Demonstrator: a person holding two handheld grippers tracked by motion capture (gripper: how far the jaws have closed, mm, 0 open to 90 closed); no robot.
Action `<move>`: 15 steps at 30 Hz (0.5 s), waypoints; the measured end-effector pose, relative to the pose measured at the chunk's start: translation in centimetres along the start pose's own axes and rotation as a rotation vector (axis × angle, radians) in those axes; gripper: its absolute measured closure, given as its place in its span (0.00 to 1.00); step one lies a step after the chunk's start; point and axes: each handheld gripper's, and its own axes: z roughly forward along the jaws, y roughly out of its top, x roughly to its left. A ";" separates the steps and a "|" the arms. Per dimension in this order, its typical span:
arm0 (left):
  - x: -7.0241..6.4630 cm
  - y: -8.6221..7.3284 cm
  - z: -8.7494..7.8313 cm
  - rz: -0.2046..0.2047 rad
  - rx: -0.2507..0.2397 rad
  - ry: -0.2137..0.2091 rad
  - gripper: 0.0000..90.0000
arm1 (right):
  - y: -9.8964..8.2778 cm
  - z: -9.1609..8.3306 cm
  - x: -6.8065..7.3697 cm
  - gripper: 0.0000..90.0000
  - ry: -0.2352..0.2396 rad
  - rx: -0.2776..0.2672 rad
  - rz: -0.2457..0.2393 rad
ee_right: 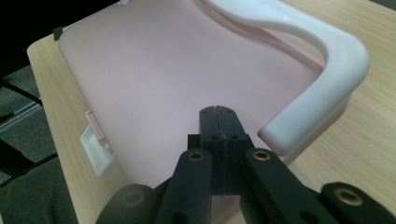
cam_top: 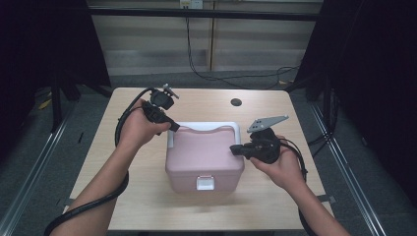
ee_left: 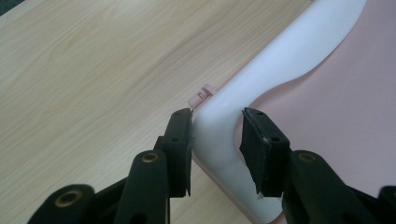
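The pale wooden surface [cam_top: 275, 105] is topped at its centre by a pink box [cam_top: 204, 157], across whose far edge the long white handle [cam_top: 206, 126] lies, its left corner straddled by the left tool [ee_left: 215, 133], partly spread, while the right tool [ee_right: 219, 122], pressed together, rests on the box's right side.

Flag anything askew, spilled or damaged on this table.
Nothing stands out. The pink box sits flat and closed, its white latch down and its white handle whole. The left gripper straddles that handle; the right gripper rests shut on the lid. No spills.
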 end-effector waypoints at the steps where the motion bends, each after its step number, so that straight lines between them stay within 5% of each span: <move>1: 0.0 0.0 -0.1 0.012 -0.007 0.013 0.72 | 0.0 0.0 0.0 1.00 0.003 -0.003 0.008; 2: 0.1 0.1 -0.4 0.013 -0.025 -0.029 0.77 | 0.0 0.0 -0.1 1.00 0.003 -0.007 0.010; 3: 0.2 0.2 -0.8 -0.023 -0.068 -0.114 0.99 | -0.1 0.1 0.0 1.00 0.003 -0.009 0.009; 5: -0.4 0.6 -1.2 0.031 -0.070 -0.099 0.98 | 0.0 0.1 0.0 1.00 0.000 -0.009 0.011; 6: -0.6 0.7 -1.1 0.027 -0.067 -0.106 0.95 | 0.0 0.1 0.0 1.00 -0.001 -0.009 0.012; 9: -0.5 0.7 -0.4 0.019 -0.065 -0.009 0.74 | 0.0 0.1 0.0 1.00 -0.004 -0.007 0.013; 12: 0.4 0.0 0.4 -0.052 -0.076 -0.009 0.56 | -0.1 0.1 0.0 1.00 0.001 -0.017 0.014; 15: 1.1 -0.8 1.6 -0.074 -0.071 -0.018 0.37 | -0.1 0.1 0.0 1.00 0.000 -0.015 0.014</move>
